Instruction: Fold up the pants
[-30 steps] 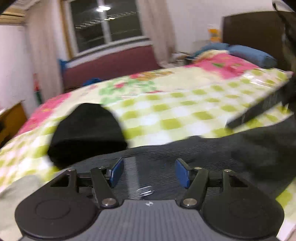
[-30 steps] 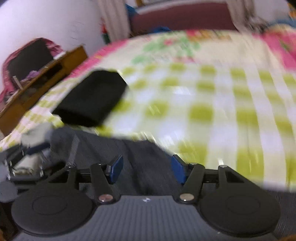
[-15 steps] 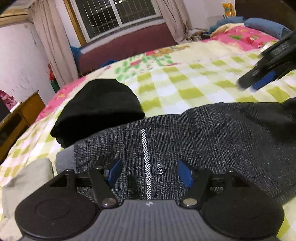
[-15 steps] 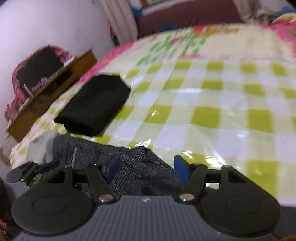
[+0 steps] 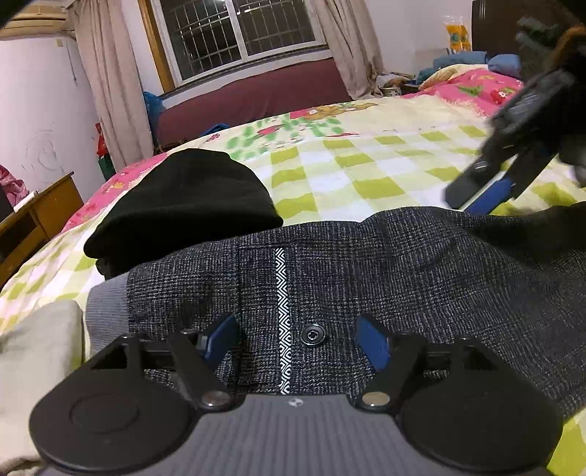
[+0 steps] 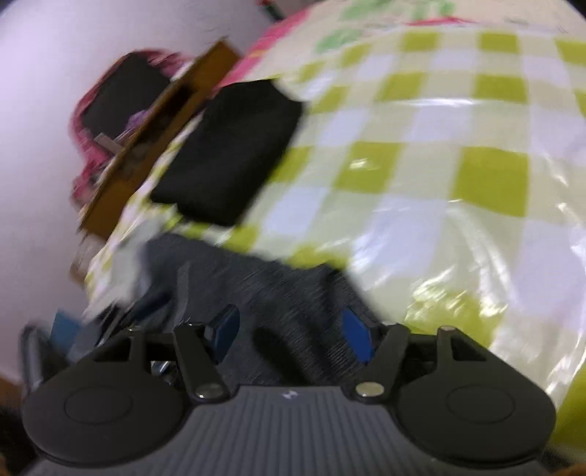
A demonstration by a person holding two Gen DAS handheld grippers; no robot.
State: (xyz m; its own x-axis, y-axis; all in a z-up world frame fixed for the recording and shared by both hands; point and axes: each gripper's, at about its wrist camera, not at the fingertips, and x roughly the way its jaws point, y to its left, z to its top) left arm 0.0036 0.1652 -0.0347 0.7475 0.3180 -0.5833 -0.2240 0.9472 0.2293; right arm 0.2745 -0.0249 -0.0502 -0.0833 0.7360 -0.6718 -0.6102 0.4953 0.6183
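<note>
Closest to you, your left hand-held gripper sits low over the pants, blue pads spread wide on either side of the snap button. Its jaws have just been opening, and nothing is pinched between them; the cloth just lies under the gap. The pants are dark grey tweedy fabric, spread across the near edge of the bed, with a white zigzag stripe running up beside the button and a plain grey waistband at the left end.

Your right hand-held gripper is about half open too, and it had just been opening as well. The pads hang over a rumpled bit of the same pants, not gripping anything, though that view is pretty blurred. In the left wrist view you can see that gripper coming in tilted at the far right end of the pants.

Just past the pants on the left there's a folded black garment, touching or nearly touching the waistband end. Beyond that it's the green-checked bedspread, then a wooden desk off the left side and a barred window with curtains at the back.
</note>
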